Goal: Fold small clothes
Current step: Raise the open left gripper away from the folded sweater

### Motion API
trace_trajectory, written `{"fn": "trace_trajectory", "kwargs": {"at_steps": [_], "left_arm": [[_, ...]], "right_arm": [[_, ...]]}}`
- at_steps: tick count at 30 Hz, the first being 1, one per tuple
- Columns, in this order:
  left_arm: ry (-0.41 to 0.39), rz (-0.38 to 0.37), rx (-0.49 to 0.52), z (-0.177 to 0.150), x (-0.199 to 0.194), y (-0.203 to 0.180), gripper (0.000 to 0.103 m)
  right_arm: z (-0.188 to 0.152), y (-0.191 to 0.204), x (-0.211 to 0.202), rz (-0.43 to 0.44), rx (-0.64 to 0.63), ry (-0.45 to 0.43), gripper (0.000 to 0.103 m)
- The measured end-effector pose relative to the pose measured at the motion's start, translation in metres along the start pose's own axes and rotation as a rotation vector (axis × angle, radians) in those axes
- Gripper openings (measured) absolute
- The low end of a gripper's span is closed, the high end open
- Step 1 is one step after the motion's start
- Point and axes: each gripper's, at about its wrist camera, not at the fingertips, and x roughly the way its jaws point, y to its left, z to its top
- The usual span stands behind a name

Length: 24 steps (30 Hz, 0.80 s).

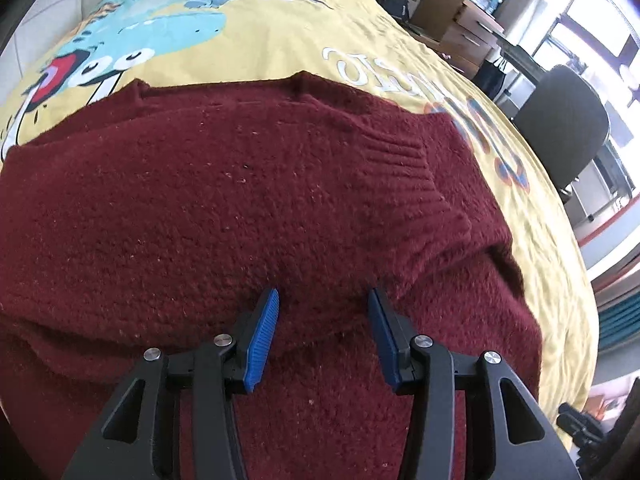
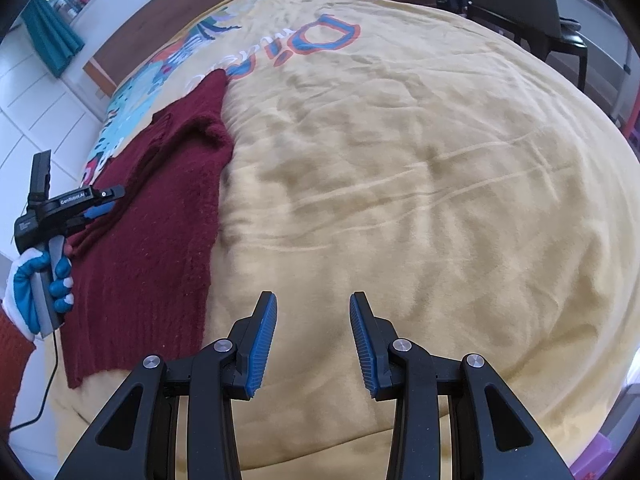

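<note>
A dark red knitted sweater (image 1: 224, 208) lies on a yellow blanket (image 2: 420, 184) that covers the bed. In the right wrist view the sweater sits along the blanket's left part, folded into a long strip whose ribbed hem points toward the camera and whose narrow end reaches up to the printed orange letters (image 2: 320, 36). A ribbed cuff (image 1: 400, 152) lies across the sweater's upper right area, with the sleeve folded over the body.

The left gripper (image 1: 323, 308) hangs over the sweater, tilted steeply down toward it. Its jaws stand partly apart, and the blue pads (image 1: 262, 340) press on nothing; knit fabric shows in the gap below them, and a raised fold of the sweater runs just beyond the fingertips. Whether the tips touch the wool cannot be told. In the right wrist view this gripper shows from the side at the sweater's left edge, held by a hand (image 2: 40, 288) in a white and blue glove, with a black cable trailing beneath it.

The right gripper (image 2: 313, 300) is off the sweater, to its right, over bare blanket. Its jaws are also partly apart and empty.

Beyond the sweater's far side the blanket carries a cartoon print (image 1: 132, 48) in pale blue. A black chair (image 1: 560, 120) stands beside the bed, to the sweater's right.
</note>
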Motion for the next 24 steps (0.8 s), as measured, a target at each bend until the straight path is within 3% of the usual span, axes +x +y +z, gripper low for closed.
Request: {"fn": "trace_trajectory", "kwargs": {"at_steps": [16, 21, 24], "left_arm": [[-0.065, 0.009, -0.007, -0.031, -0.075, 0.004, 0.041], [-0.076, 0.020, -0.023, -0.049, -0.109, 0.016, 0.041], [-0.065, 0.055, -0.022, -0.061, -0.124, 0.023, 0.051]], "right_arm": [[-0.007, 0.019, -0.028, 0.054, -0.036, -0.041, 0.039], [-0.011, 0.030, -0.041, 0.069, -0.061, -0.052, 0.045], [-0.016, 0.037, -0.046, 0.079, -0.072, -0.052, 0.046]]}}
